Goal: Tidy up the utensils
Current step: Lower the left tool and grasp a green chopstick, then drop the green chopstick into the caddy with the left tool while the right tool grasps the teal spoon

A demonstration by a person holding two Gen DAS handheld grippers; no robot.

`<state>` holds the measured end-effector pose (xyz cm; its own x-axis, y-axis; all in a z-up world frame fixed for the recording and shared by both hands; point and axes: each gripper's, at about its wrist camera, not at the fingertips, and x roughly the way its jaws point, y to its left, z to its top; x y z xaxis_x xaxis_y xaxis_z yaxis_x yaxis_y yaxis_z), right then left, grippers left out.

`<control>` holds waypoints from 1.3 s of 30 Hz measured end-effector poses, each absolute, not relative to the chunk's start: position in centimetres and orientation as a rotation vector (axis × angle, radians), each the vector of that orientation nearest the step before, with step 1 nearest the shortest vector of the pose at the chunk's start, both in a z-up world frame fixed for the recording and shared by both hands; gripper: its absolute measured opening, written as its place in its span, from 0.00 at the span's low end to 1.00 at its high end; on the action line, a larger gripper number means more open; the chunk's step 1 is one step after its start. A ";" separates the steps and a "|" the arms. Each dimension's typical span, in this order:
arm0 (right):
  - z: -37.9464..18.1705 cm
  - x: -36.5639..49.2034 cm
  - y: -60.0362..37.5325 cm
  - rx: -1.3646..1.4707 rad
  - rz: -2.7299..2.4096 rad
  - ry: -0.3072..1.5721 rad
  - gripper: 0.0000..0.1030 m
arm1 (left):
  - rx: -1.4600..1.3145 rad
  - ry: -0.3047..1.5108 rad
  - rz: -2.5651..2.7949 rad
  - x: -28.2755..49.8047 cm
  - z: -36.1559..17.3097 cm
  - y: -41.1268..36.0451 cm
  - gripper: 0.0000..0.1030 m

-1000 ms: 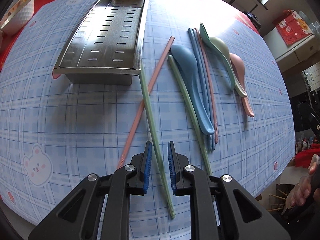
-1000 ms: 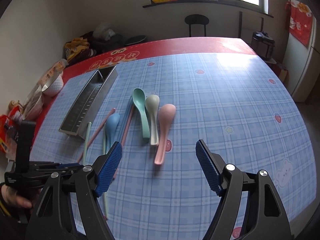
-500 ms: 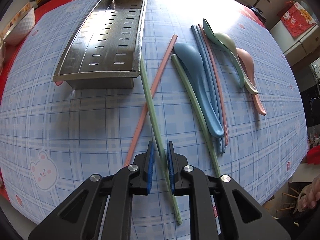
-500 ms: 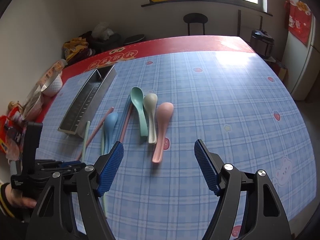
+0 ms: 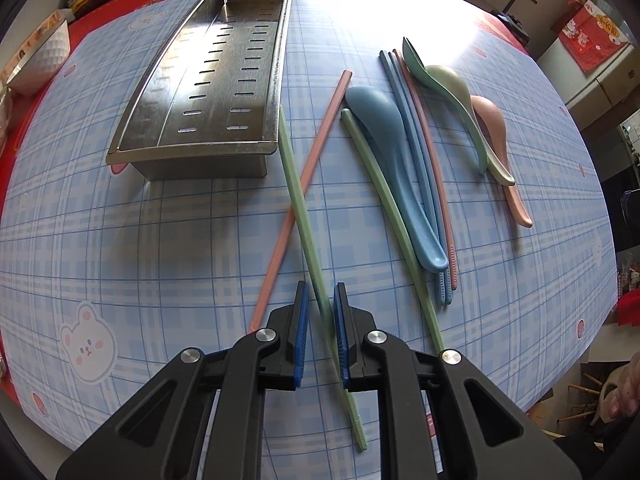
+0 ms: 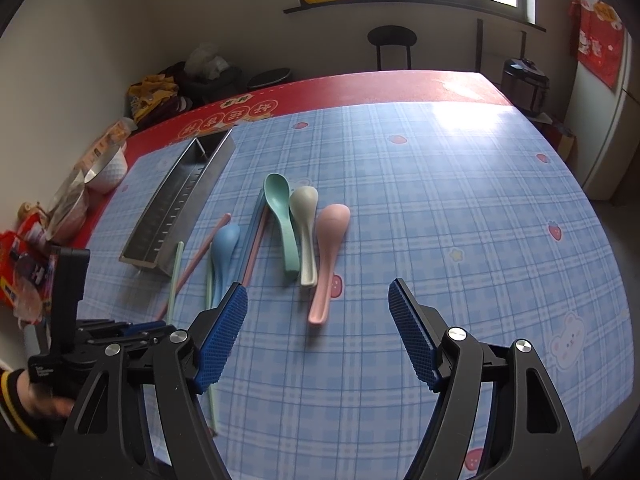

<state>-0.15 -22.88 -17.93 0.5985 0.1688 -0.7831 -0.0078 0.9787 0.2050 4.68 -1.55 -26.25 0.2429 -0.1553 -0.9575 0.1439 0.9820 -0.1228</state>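
Jaws nearly shut, the left gripper (image 5: pixel 320 332) pinches a green chopstick (image 5: pixel 298 200) near its lower end, pointing steeply down at the worktop (image 5: pixel 120 240). The grip sits low on the stick, probably so the long free end can be swung up and over into the steel tray (image 5: pixel 208 92), which lies just beyond the chopstick's far tip. The stick crosses over a pink chopstick (image 5: pixel 316 156) that slants toward the tray's near right corner; taking the top one first looks like the sensible order, since the lower one would otherwise be dragged along.

To the right of the tray the rest of the utensils lie in a loose row: a second green chopstick (image 5: pixel 384 200) touching a blue spoon (image 5: pixel 396 168), then two blue chopsticks (image 5: pixel 412 132) and another pink chopstick (image 5: pixel 430 148) packed close together, and farthest from the tray a teal spoon (image 5: pixel 436 84), a pale green spoon (image 5: pixel 476 124) and a pink spoon (image 5: pixel 504 152) overlapping one another. The tray itself holds nothing visible, so the sorting appears to be at its very start.

The right gripper (image 6: pixel 318 332) hangs wide open above the worktop, holding nothing, well to the right of the tray and nearest the pink spoon's handle, seemingly waiting its turn.
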 end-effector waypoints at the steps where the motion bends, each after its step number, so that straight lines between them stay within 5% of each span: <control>1: -17.9 -0.2 -22.9 0.189 0.103 0.925 0.69 | -0.010 1.309 -0.205 4.7 -26.2 -1.5 0.13; 18: -17.7 -0.4 -23.0 0.215 0.105 0.929 0.63 | -0.013 1.273 -0.218 4.1 -25.2 -0.2 0.05; 31: -19.9 4.2 -20.3 0.116 0.235 0.916 0.30 | -0.033 1.072 -0.263 2.0 -19.2 2.9 0.05; 39: -23.0 10.7 -16.8 0.008 0.283 0.967 0.27 | -0.062 1.038 -0.223 1.9 -18.3 5.7 0.05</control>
